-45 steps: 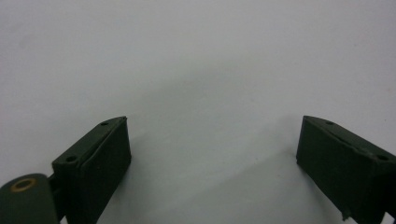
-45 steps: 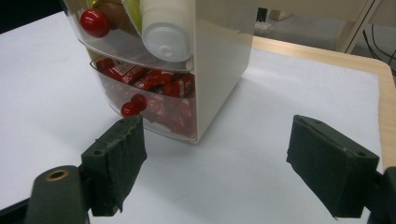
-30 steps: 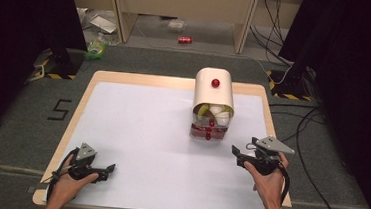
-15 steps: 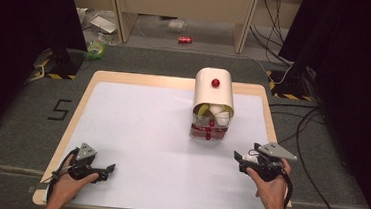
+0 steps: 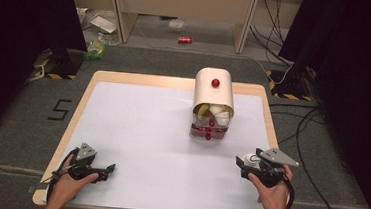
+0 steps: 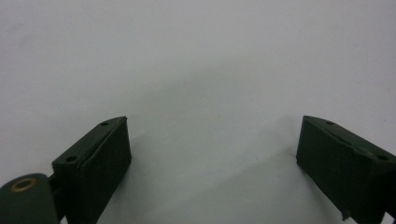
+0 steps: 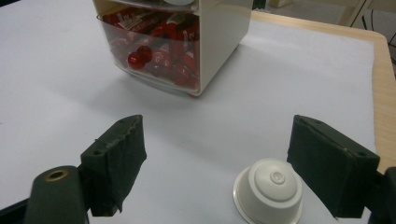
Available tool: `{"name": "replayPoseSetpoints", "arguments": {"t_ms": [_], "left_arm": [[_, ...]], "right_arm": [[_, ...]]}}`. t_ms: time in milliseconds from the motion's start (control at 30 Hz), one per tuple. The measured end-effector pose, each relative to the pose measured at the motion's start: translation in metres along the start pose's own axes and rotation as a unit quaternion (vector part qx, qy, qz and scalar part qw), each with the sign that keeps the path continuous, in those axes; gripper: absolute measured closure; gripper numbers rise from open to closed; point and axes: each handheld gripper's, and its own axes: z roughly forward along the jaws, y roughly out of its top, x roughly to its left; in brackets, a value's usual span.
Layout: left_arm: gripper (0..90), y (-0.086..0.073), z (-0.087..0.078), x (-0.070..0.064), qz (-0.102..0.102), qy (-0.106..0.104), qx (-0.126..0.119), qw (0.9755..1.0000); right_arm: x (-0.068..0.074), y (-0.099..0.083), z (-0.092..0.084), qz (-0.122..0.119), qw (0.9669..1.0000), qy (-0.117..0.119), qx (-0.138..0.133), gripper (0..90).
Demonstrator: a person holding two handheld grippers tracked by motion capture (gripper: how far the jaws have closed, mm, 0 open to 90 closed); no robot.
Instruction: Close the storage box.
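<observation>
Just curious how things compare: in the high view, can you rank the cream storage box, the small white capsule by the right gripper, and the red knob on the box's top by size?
1. Cream storage box
2. Small white capsule
3. Red knob, only slightly smaller than the capsule, so that ranking is unsure.

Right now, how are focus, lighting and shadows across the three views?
High view: soft overall, white table bright, black curtains at both sides. Left gripper view: near-blank white surface, faint shadow between the open left claw. Right gripper view: white capsule fairly sharp, the drawer box casting a soft shadow and cut off at the top.
</observation>
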Motion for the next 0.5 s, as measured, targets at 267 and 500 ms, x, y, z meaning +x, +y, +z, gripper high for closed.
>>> {"name": "replayPoseSetpoints", "arguments": {"t_ms": [267,500], "left_arm": [[9.1,0.0,0.0,0.0,0.0,0.0,0.0,1.0],[9.1,0.0,0.0,0.0,0.0,0.0,0.0,1.0]], "right_arm": [[0.001,-0.008,-0.002,0.001,1.0,0.001,0.009,17.1],[0.003,-0.017,-0.005,0.001,0.9999,-0.003,0.017,16.2]]}}
